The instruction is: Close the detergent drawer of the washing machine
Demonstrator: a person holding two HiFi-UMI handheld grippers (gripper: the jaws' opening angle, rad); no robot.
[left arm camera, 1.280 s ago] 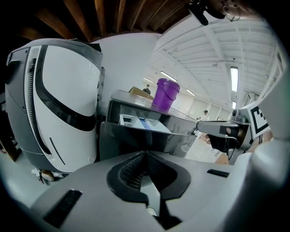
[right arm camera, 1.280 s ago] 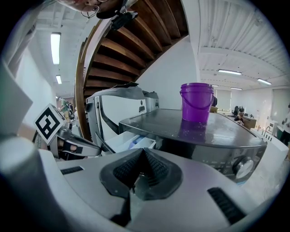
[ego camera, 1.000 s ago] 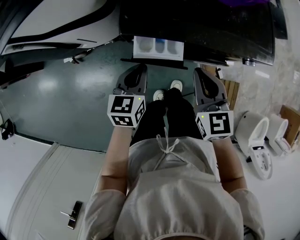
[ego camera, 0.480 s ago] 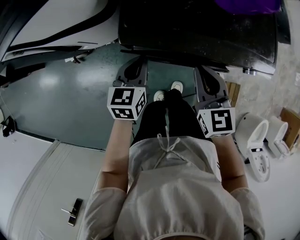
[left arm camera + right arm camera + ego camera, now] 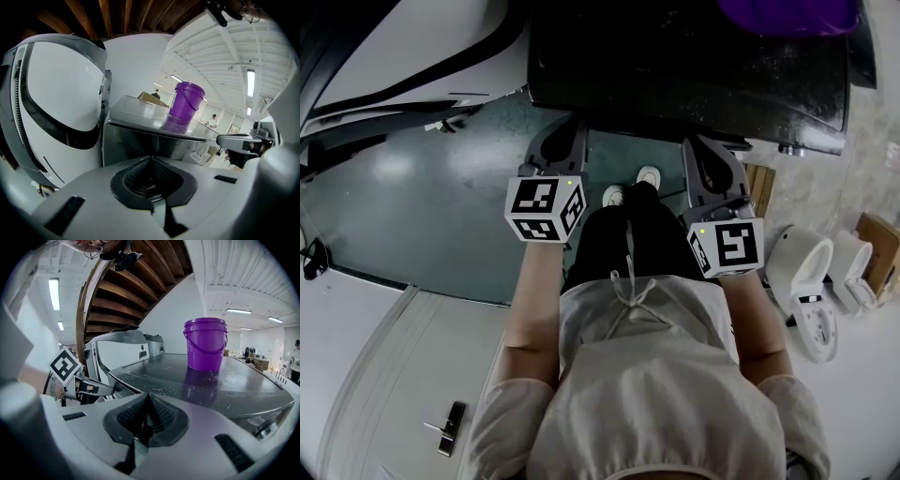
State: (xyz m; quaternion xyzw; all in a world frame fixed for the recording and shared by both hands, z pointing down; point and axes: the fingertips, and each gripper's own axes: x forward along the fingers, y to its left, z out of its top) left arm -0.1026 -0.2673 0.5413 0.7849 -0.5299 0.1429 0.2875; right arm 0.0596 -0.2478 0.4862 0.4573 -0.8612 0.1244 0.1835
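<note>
1. A second ago the detergent drawer stood pulled out, white, ahead of the left tool (image 5: 567, 136). Now it no longer juts from the washing machine (image 5: 694, 66); it sits back in the front, which the top's edge hides in the head view. Both tools have shifted only a little.
2. The machine's front fills the space just ahead of the left tool (image 5: 150, 159); the drawer's face cannot be picked out on it.
3. On the dark, speckled machine top, beyond the right tool (image 5: 147, 397) and up from it, stands a purple bucket (image 5: 205, 344).
4. To the left of the left tool rises a white curved panel (image 5: 61, 93) with a black band.
5. Below both tools lies a green floor (image 5: 422, 187), with the person's shoes (image 5: 649, 174) between them.
6. Well out to the right of the right tool (image 5: 698, 150), white fixtures (image 5: 811, 272) sit on the floor.
7. Wooden beams (image 5: 140, 282) slant overhead, above the right tool.
8. Left tool: jaws pressed together, nothing between them, close to the machine's front; contact cannot be told.
9. Right tool: jaws likewise together and empty, held near the top's edge.
</note>
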